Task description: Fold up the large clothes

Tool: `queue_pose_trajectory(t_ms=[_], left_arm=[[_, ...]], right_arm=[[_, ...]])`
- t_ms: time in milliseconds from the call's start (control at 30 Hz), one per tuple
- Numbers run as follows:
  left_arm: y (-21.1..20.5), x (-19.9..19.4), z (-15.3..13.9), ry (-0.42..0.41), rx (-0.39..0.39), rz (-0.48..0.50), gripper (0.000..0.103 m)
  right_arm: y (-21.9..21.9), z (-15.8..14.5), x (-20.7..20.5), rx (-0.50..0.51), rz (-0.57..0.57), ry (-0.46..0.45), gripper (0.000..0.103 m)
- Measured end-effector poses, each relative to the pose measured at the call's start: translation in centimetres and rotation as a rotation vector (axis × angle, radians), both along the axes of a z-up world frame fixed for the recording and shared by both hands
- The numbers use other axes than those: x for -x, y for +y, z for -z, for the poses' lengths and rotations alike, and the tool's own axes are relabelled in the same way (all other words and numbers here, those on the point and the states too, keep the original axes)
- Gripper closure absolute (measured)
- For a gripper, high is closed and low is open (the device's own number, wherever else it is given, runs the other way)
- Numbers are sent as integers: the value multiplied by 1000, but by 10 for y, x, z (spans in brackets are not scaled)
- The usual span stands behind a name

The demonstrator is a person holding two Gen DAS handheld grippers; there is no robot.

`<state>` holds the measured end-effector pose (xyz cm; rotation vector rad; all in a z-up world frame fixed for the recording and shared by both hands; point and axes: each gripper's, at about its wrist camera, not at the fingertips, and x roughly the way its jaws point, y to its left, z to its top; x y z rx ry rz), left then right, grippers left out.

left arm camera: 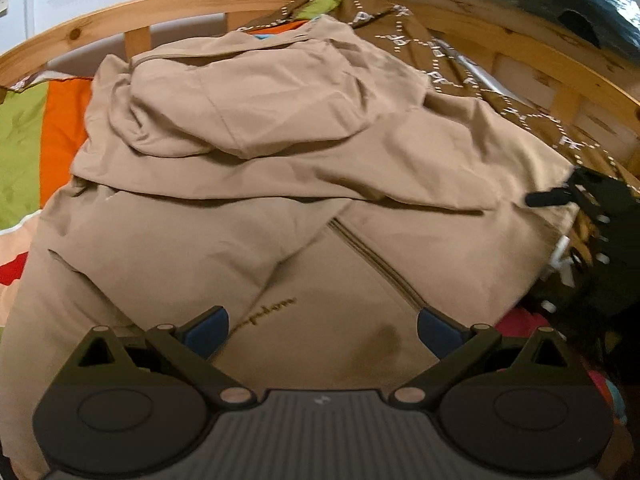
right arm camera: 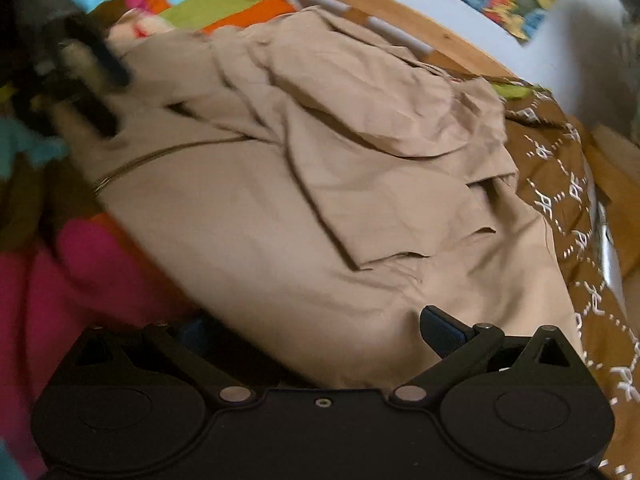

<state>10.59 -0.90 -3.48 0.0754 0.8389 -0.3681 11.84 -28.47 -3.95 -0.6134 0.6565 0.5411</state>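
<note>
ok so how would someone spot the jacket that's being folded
Start at the wooden bed frame and look down at the bright patchwork quilt. The beige hooded jacket lies across its middle. Unlike the patterned brown cloth beside it, it is plain, with a front zip and small embroidered script.

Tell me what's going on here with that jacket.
A person is folding a tan hooded jacket spread on a bed with a wooden frame, using a handheld gripper in each hand. The left gripper is open above the jacket's chest near the zipper, holding nothing. The right gripper is open at the jacket's edge; its left finger is hidden by cloth. A sleeve lies folded across the body. A brown patterned cloth lies beside it.
</note>
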Motion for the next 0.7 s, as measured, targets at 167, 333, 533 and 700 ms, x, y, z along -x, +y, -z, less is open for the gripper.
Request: queue_pose_trajectory(t_ms=[167,333,533,700], left_arm=[[-7,14,0,-26,-4,47,0],[-16,27,6,-49,-87,103,0],[-21,28,5,-68,-153,111,0],[-18,25,5,-78,-198,95,0]], right_arm=[[4,-8,7,-31,-52,-106,20],[11,-25,-2,-120,-101,-84,73],[-1,-57,-34,-429,73,11,79],[-9,-57,-42,-527,128,57,79]])
